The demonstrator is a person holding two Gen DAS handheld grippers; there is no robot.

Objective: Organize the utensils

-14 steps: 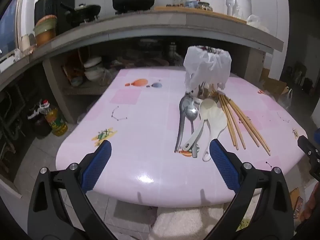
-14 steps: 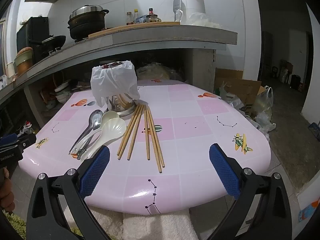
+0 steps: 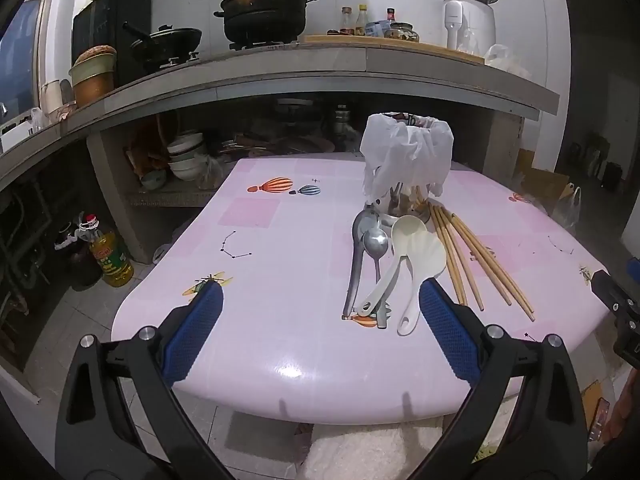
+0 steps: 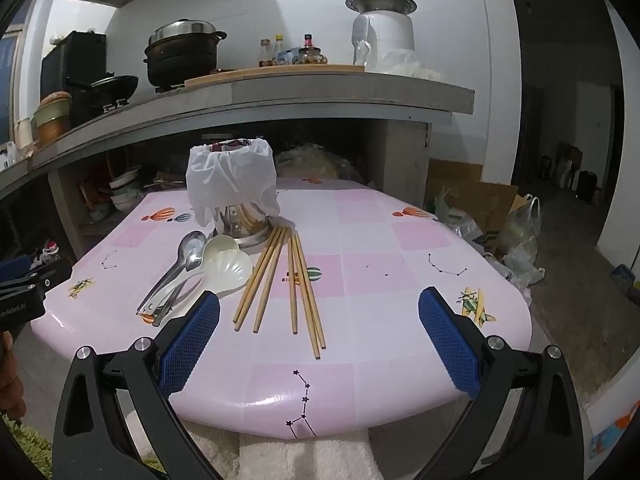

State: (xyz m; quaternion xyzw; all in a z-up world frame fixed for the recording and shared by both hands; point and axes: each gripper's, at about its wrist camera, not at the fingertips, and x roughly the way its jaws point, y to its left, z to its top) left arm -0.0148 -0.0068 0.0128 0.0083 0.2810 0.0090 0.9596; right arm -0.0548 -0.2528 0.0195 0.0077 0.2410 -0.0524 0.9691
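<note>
No utensil is sorted yet. The chopsticks, metal spoons and white scoops lie loose on the surface just in front of the bag-covered holder. Left tongs and right tongs stand wide apart, empty, short of the holder.

a rounded pink table with a glossy checked cover printed with hot-air balloons, planes and star patterns carries the things. toward its back stands a metal utensil holder, its top wrapped in a white plastic bag. in front of it lie two metal spoons and two cream plastic spoons, overlapping one another. just beside them a fan of wooden chopsticks lies flat, tips reaching the holder's base.
</note>
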